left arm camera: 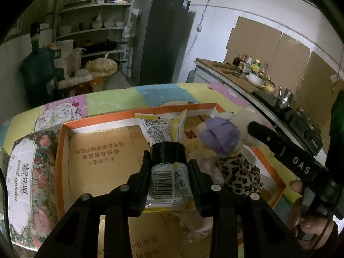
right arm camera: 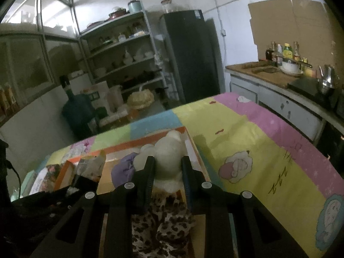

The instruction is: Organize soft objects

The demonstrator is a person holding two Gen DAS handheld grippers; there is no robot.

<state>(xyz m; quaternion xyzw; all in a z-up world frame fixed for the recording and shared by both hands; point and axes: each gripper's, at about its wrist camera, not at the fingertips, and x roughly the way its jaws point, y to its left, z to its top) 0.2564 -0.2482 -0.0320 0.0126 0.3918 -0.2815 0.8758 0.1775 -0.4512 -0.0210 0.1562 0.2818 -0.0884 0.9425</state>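
Left gripper: the black two-finger left gripper [left arm camera: 169, 167] is clamped on a white and yellow plastic snack packet [left arm camera: 166, 185] with a barcode, its fingers pressing the packet's sides, above the floor of the box.
Right gripper: the black two-finger right gripper [right arm camera: 168, 169] is closed on the neck of a cream plush toy [right arm camera: 169, 157] in a leopard-print dress, inside the box at its right end.
Right hand: a person's hand [left arm camera: 309, 221] grips the handle of the right gripper, seen from the left wrist just outside the box's right rim.
Box: a shallow cardboard box with orange rim [left arm camera: 61, 154] and printed brown floor lies on the table; both held things are inside it.
Snack packet top: the packet's crimped upper end rises toward the box's far wall, beyond a black band across it.
Purple cap: a soft lilac cloth cap [left arm camera: 219, 135] sits on the plush toy's head, right of the packet, within the box.
Floral pack: a flat floral-printed pack with white label [left arm camera: 23, 187] lies just outside the box's left wall.
Table cover: a pastel patchwork cartoon-print cloth [right arm camera: 258, 150] spreads under and beyond the box.
Behind the box: a dark tall fridge [left arm camera: 159, 40], metal shelving with dishes [left arm camera: 92, 21] and a blue water jug [left arm camera: 36, 68] stand well beyond the box's far wall; a worktop with bottles [left arm camera: 249, 64] lies far right of it.
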